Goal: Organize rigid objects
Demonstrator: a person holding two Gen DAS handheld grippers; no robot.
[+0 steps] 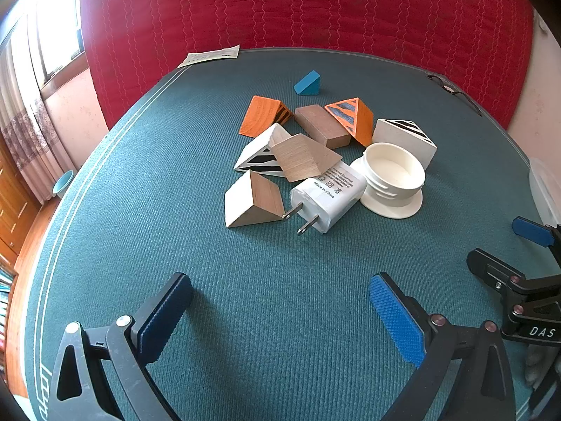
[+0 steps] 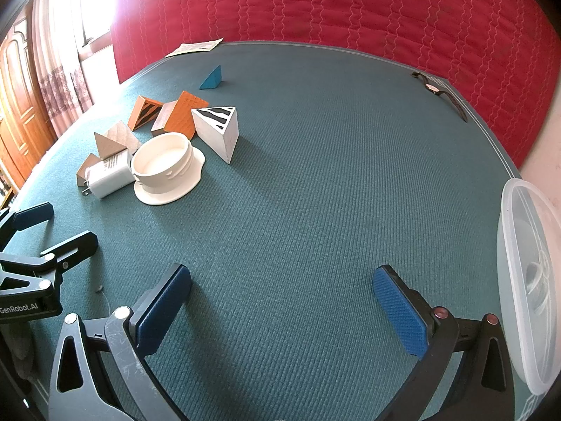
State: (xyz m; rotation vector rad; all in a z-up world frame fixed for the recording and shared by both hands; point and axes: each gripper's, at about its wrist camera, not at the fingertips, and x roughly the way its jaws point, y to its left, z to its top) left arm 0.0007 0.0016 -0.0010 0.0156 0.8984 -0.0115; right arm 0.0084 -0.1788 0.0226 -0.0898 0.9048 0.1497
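Through my left wrist camera, my left gripper [image 1: 280,319] hangs with its jaws spread wide and nothing between them, low over the teal woven table mat [image 1: 245,315]. Ahead lies the jumble I am to sort: a white plastic plug adapter [image 1: 328,198] with its prongs pointing toward me, one prong touching a plain wooden wedge block [image 1: 252,198]. Just beside the adapter's right side sits a white threaded plastic jar lid [image 1: 391,180]. Behind them are orange wooden wedges [image 1: 263,115], a brown wooden block [image 1: 322,126] and white wedges with black stripes [image 1: 406,137], packed close together. A small blue wooden wedge [image 1: 308,83] stands apart, farther back.

Through my right wrist camera, my right gripper [image 2: 282,312] is likewise released and empty, over bare mat. The pile sits well off to the left; a clear plastic container [image 2: 526,280] stands at the right edge, just beside my right finger.

I judge that sorting has not yet begun. The container looks the likely destination. My next move calls for reaching forward with the left jaws to the adapter, the nearest piece, closing across its flat sides without nudging the wedge at its prong.
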